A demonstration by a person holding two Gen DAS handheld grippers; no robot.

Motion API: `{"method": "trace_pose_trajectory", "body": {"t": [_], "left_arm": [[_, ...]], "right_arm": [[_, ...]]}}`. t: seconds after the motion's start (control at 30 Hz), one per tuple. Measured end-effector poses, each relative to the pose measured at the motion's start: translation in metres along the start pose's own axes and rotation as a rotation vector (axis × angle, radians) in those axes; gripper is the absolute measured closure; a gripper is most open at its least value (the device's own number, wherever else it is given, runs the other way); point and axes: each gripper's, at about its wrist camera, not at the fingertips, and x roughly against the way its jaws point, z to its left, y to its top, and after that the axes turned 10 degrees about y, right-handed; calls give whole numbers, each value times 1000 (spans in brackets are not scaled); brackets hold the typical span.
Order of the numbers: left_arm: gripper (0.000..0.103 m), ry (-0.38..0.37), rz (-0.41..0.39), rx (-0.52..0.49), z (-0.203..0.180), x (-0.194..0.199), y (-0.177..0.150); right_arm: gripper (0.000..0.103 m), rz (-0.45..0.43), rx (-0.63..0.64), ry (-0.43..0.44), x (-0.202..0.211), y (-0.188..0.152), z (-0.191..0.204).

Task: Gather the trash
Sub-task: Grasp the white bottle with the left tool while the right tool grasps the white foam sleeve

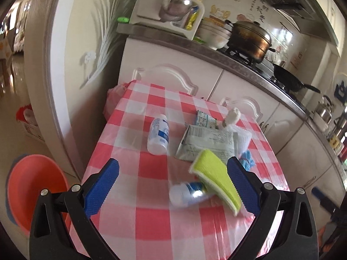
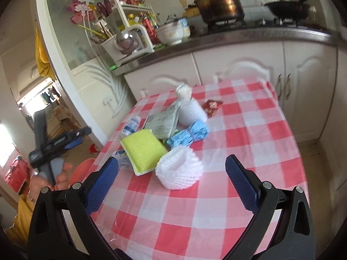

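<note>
Hovering over the checked tablecloth (image 1: 151, 216), my left gripper (image 1: 173, 186) is spread wide with nothing held, a yellow-green sponge (image 1: 216, 173) leaning on a small bottle (image 1: 186, 192) at its 2 o'clock. My right gripper (image 2: 172, 184) gapes empty too, a white foam net (image 2: 179, 170) lying just ahead at 12 o'clock, blue foam netting (image 2: 188, 135) beyond.
</note>
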Motion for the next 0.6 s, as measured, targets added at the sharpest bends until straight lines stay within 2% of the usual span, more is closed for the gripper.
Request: {"method": "trace_pose_trajectory", "body": {"t": [0.13,0.3,0.4,0.47,0.6], "left_arm": [[6,-25,46,14,4,-41,15],[7,13,80,-9,-1,-88,26],[8,34,103,-44,-6,-111,29],[19,47,126,-66,-9,-126,30],[29,59,179,-76,-11,-151,31]], "right_arm": [[4,78,-35,24,-32,-3,-12],[4,127,-109,3,-63,-5,-35],[4,145,-136,22,-77,-6,-42],[4,160,-126,30,-87,-7,-43],[4,173,-135,33,-100,-7,-46]]}}
